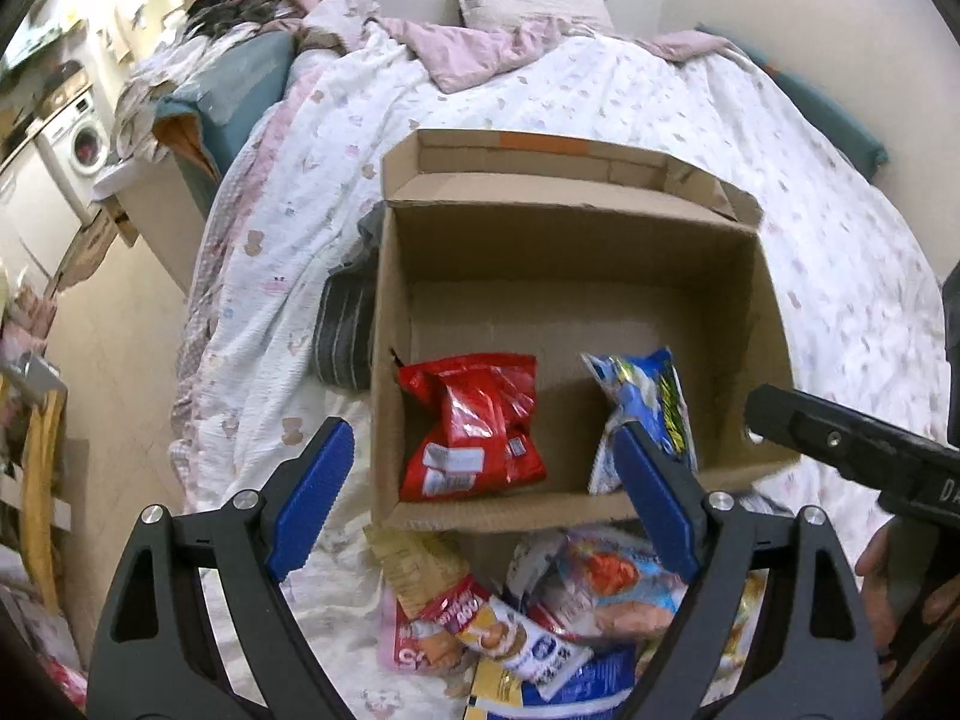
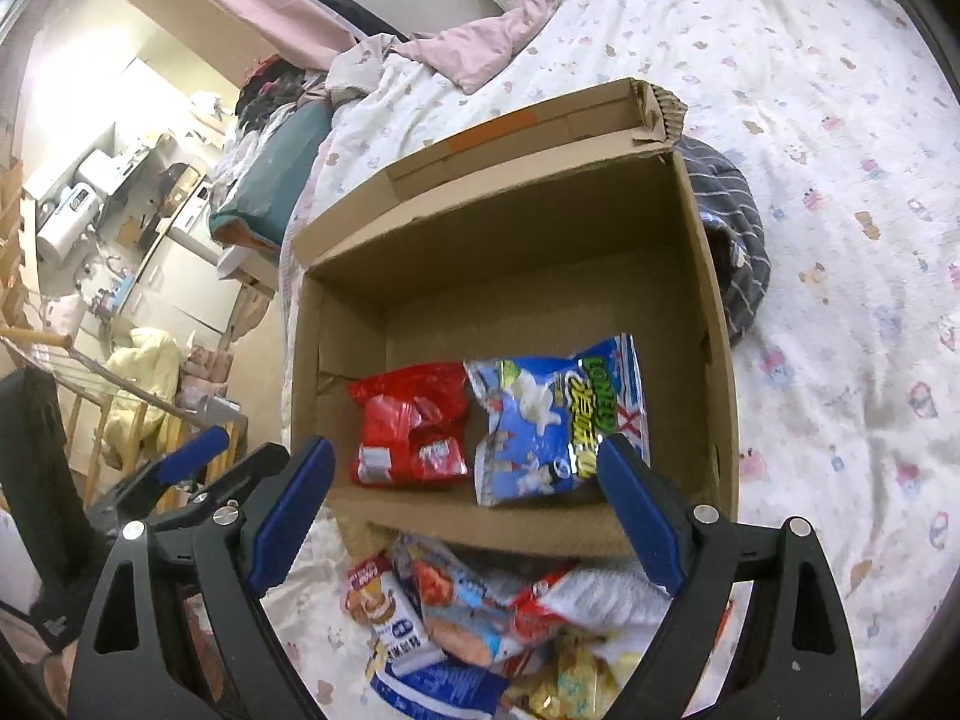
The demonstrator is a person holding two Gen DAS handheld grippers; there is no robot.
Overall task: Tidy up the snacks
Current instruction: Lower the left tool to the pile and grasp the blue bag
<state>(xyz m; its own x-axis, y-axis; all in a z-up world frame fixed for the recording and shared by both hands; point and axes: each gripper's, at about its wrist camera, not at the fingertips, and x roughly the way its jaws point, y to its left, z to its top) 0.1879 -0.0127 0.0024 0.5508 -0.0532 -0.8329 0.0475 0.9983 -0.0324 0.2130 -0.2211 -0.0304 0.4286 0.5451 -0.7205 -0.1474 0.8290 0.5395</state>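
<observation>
Patterned duvet [image 1: 600, 102], pink pillow [image 1: 528, 3], striped grey cloth [image 2: 738, 228], washing machine [image 1: 84, 141].

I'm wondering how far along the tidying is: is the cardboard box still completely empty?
No, the cardboard box already holds a red snack bag and a blue snack bag lying side by side.

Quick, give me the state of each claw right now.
Left claw: open, holding nothing, above the cardboard box's near edge.
Right claw: open, holding nothing, above the same edge.
</observation>
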